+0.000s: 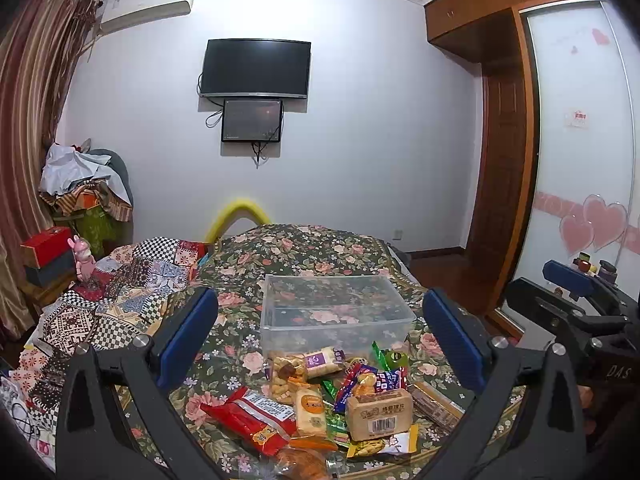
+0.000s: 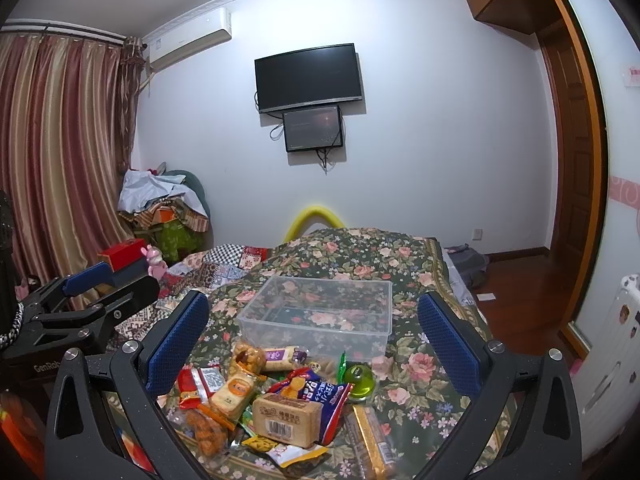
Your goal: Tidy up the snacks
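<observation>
Both views are evenly lit by soft indoor light with a cool bluish cast on the wall (image 1: 360, 140). Shadows are faint. Fisheye distortion bends the edges, the corners go black, and focus is sharp throughout.

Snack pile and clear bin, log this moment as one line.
left tongs open | right tongs open | clear bin empty | snack pile unsorted

A white wall (image 2: 420, 140) carries a dark TV (image 2: 309, 77) with a smaller screen (image 2: 313, 129) just below and an air conditioner (image 2: 188, 40) near striped curtains (image 2: 56, 152). A wooden wardrobe (image 1: 500, 152) stands right, beside the floral-covered bed (image 2: 360, 256).
</observation>
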Motion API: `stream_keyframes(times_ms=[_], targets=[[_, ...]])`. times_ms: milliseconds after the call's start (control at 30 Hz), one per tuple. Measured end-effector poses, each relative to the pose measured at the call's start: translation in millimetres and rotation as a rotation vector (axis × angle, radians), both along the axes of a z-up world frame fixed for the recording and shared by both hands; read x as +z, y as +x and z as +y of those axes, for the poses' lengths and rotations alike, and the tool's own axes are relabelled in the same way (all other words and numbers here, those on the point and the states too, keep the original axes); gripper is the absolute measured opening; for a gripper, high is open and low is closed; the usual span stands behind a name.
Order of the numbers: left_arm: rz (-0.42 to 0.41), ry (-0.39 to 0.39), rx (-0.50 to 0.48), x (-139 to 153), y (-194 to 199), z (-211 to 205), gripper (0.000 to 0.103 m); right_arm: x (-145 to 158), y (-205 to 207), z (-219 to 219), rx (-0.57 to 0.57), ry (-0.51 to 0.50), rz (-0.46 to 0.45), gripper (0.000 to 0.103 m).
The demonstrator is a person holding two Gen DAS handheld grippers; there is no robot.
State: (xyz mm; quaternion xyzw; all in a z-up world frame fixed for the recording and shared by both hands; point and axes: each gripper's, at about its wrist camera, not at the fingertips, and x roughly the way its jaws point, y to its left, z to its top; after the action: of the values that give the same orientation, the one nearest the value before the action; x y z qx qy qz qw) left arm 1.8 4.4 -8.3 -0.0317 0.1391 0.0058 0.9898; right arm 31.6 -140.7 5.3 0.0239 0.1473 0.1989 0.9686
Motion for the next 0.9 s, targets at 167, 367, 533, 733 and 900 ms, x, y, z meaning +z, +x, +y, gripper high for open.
stream_keyframes(times_ms=[167, 367, 533, 733, 900], targets=[[0.028, 0.013, 0.001, -9.1, 7.3, 5.3, 0.103, -8.3, 7.1, -5.1, -0.022, -0.016, 0.032, 0.103], [0.141, 0.039, 0.004, -35.8, 23.5, 19.2, 0.103, -33.2, 24.3, -16.1, -0.052, -0.054, 0.136, 0.103], [0.232, 0.046, -0.006, -61.7, 38.0, 19.0, 0.102, -59.5, 42.7, -22.9, -0.054, -0.078, 0.263, 0.103], [0.353, 0.028, -0.037, -98.6, 60.6, 20.0, 0.1, -92.0, 58.5, -25.5, -0.04, -0.099, 0.393, 0.103], [0.442, 0.022, -0.054, -125.2, 80.8, 18.2, 0.09, -113.4, 67.3, -23.2, -0.026, -0.144, 0.466, 0.099]])
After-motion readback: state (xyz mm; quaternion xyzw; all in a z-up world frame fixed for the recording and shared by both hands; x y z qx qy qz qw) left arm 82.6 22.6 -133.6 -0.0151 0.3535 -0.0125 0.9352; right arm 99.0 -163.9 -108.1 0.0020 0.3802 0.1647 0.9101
